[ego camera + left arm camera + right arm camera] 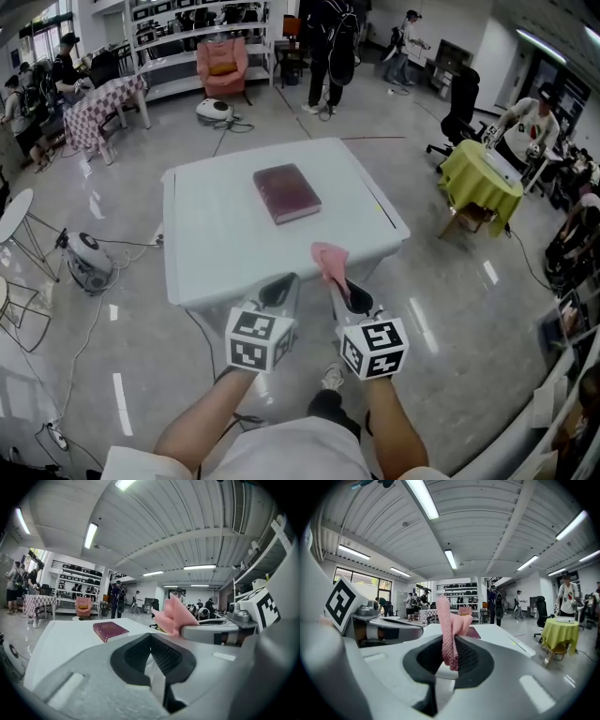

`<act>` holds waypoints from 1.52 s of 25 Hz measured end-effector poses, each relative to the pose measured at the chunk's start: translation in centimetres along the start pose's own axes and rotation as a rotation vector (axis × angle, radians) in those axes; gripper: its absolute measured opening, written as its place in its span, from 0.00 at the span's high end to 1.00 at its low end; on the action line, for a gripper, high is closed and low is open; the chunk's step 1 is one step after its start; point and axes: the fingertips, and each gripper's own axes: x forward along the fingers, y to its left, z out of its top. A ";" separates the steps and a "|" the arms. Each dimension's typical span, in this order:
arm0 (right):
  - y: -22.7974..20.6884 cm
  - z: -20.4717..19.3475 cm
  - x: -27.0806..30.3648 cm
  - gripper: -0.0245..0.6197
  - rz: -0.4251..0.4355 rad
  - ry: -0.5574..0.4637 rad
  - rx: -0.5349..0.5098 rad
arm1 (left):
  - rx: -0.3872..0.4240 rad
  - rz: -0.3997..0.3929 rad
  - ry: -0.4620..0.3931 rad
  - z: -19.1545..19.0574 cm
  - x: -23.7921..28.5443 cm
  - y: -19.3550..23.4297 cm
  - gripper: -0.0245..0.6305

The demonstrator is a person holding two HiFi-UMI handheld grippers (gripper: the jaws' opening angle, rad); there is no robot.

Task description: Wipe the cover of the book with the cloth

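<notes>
A dark red book lies flat near the middle of the white table; the left gripper view shows the book ahead and to the left. My right gripper is shut on a pink cloth, held over the table's near edge, short of the book. In the right gripper view the cloth stands up between the closed jaws. My left gripper hangs beside it at the near edge, shut with nothing in it. The pink cloth also shows at the right of the left gripper view.
A round table with a yellow-green cover stands to the right, a vacuum cleaner and cables lie on the floor at left. A pink armchair, shelves and several people are at the back.
</notes>
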 end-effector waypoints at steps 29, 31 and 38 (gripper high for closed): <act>-18.8 1.5 18.0 0.90 0.381 0.069 -0.041 | -0.067 0.382 0.065 3.2 21.1 5.7 0.95; -18.8 1.9 18.6 0.90 0.401 0.068 -0.060 | -0.072 0.401 0.057 3.8 21.0 6.1 0.95; -18.5 2.8 21.6 0.90 0.462 0.061 -0.150 | -0.075 0.453 0.020 4.9 21.4 8.5 0.95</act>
